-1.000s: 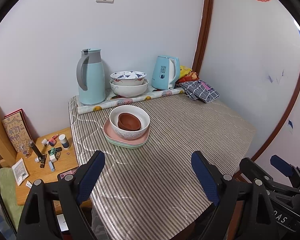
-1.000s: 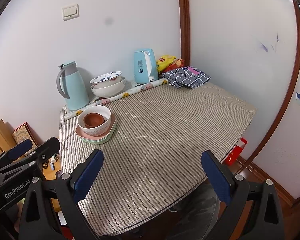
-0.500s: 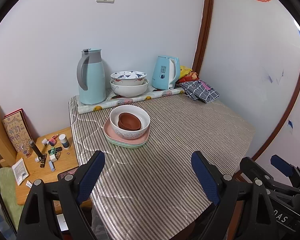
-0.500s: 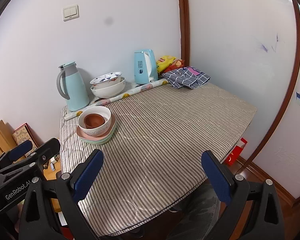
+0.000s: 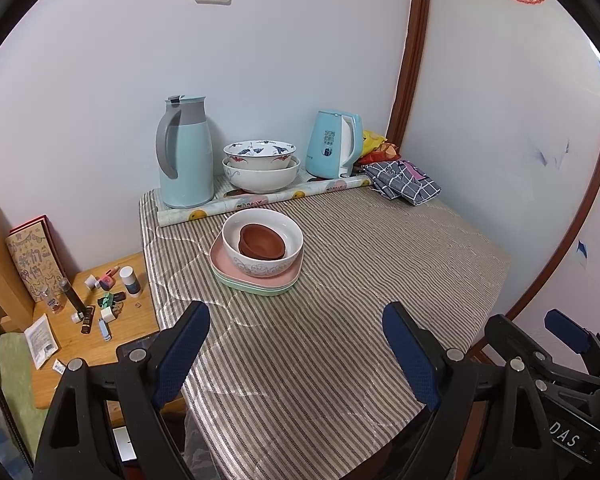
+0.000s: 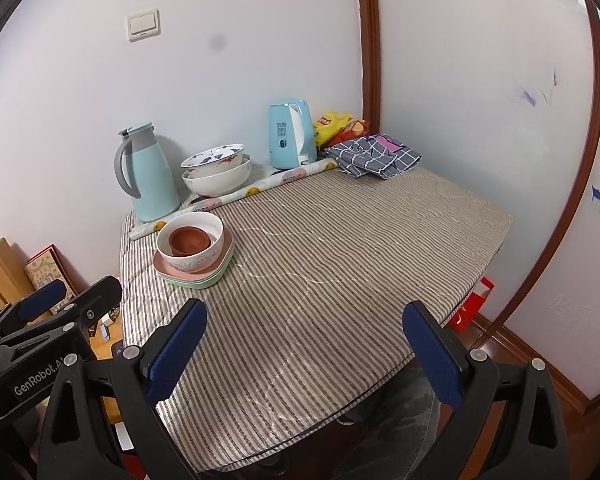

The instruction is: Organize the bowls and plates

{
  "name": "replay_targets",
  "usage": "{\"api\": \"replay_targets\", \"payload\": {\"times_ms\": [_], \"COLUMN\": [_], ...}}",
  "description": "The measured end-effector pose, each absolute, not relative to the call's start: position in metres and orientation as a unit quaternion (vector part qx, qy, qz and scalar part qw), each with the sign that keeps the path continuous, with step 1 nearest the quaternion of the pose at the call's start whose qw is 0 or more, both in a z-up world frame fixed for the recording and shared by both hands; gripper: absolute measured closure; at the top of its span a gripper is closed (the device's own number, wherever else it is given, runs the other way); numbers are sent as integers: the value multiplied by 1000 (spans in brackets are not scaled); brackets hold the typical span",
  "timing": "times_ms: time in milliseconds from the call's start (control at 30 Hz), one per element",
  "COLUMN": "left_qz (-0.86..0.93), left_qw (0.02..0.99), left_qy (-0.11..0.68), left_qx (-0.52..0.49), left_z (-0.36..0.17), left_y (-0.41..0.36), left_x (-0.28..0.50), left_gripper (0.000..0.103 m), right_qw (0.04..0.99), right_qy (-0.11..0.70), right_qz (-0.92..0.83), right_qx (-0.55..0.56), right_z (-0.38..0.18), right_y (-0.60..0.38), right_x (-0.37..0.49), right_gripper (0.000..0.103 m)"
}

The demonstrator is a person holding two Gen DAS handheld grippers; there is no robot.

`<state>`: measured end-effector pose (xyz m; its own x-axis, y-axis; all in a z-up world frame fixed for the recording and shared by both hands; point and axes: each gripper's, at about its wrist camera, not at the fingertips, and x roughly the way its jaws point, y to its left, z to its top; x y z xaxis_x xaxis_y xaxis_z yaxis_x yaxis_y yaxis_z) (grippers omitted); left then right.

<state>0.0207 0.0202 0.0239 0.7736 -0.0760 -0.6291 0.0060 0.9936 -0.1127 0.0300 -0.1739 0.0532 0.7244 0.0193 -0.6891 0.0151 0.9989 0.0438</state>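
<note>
A small brown bowl (image 5: 261, 241) sits inside a white patterned bowl (image 5: 265, 263), which rests on a pink plate (image 5: 226, 263) stacked on green plates (image 5: 256, 289). The stack also shows in the right wrist view (image 6: 194, 254). Two more nested bowls (image 5: 261, 167) stand at the back by the wall. My left gripper (image 5: 296, 350) is open and empty, held back over the table's near edge. My right gripper (image 6: 306, 346) is open and empty, also near the front edge, to the right of the left one.
A striped cloth covers the table (image 5: 360, 280). At the back stand a blue thermos jug (image 5: 185, 152), a blue electric kettle (image 5: 334, 144), a rolled mat (image 5: 260, 200), snack bags and a folded checked cloth (image 5: 404, 180). A low wooden side table (image 5: 88, 312) with small items stands at left.
</note>
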Motion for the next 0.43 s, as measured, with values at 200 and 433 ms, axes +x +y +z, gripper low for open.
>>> {"api": "replay_targets", "payload": {"times_ms": [200, 433], "left_qz": [-19, -16], "left_qw": [941, 941], "left_qy": [334, 334], "left_qx": [-53, -50], "left_z": [24, 23], "left_y": [22, 23], "left_x": [19, 19], "left_gripper": [15, 15], "right_qw": [929, 930], "right_qy": [370, 368], "right_qz": [0, -1], "right_qx": [23, 18], "right_z": [55, 57], "right_y": [-175, -173], "right_x": [30, 30], "right_gripper": [6, 6]}}
